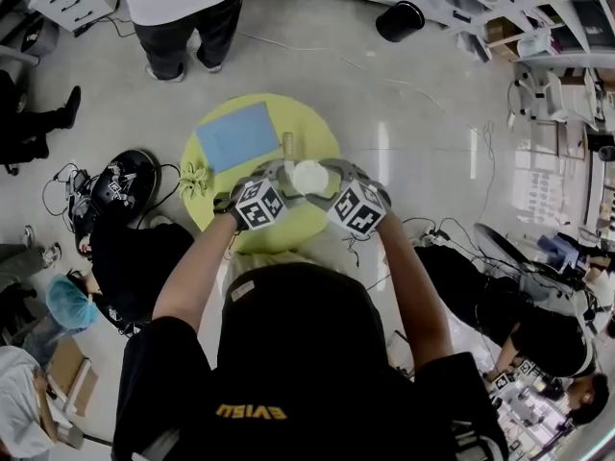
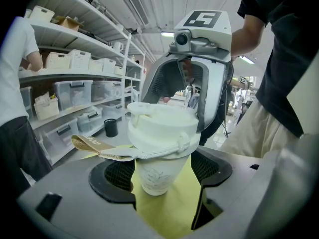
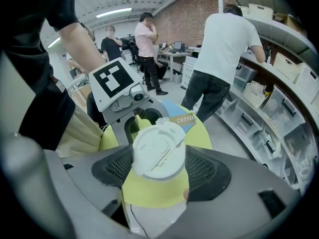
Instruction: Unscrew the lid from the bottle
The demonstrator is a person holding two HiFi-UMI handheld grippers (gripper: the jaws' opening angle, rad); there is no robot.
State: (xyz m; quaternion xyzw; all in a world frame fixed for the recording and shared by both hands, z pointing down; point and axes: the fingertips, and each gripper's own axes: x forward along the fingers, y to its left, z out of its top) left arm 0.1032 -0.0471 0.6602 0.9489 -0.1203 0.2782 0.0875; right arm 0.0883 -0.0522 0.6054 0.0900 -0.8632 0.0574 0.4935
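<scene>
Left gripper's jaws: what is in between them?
The bottle, its lid on, gripped by its body above the yellow table. The left gripper view shows it.

The round yellow-green bench is standing on the glossy grey floor. A flat light-blue sheet is lying directly on the bench top, occupying the zone toward 11 o'clock, with its far corner nearing the rim.

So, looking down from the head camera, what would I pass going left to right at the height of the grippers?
Black gear on the floor → left gripper → lid of the bottle → right gripper.
</scene>
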